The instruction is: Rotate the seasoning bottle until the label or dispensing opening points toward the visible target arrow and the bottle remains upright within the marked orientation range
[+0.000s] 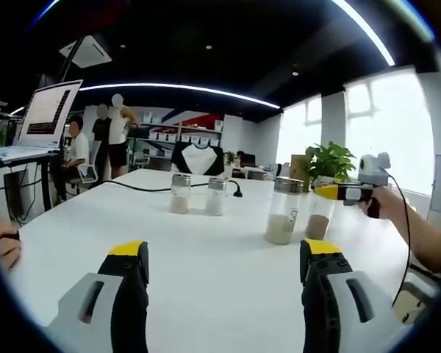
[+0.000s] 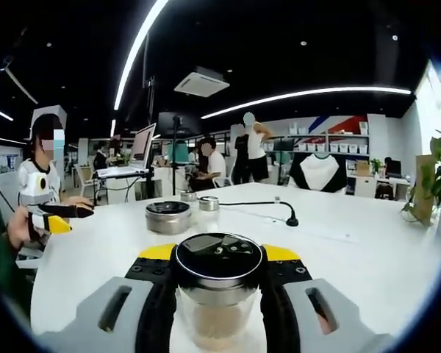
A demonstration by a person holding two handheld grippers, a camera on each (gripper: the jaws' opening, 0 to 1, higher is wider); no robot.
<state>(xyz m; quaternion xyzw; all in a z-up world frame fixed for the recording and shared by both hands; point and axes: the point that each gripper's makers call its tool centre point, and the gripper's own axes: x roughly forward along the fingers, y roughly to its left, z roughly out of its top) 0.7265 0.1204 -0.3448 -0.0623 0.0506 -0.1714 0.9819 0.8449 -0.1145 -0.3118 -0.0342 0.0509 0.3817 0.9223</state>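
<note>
Four glass seasoning bottles with metal lids stand upright on the white table [image 1: 95, 220]. In the right gripper view my right gripper [image 2: 219, 254] is shut on the nearest seasoning bottle [image 2: 219, 298], one jaw on each side of the glass below its dark lid. From the left gripper view the same bottle [image 1: 318, 220] holds brown powder, with the right gripper [image 1: 326, 193] at its top. Beside it is a bottle of pale powder [image 1: 282, 217]. Two smaller bottles [image 1: 180, 193] [image 1: 215, 195] stand farther back. My left gripper [image 1: 224, 254] is open over bare table.
A black cable with a small stand [image 1: 236, 193] runs behind the far bottles. A laptop on a stand [image 1: 40, 118] is at the left edge, a potted plant [image 1: 331, 162] at the right. A hand [image 1: 4, 250] rests at the left. People stand behind.
</note>
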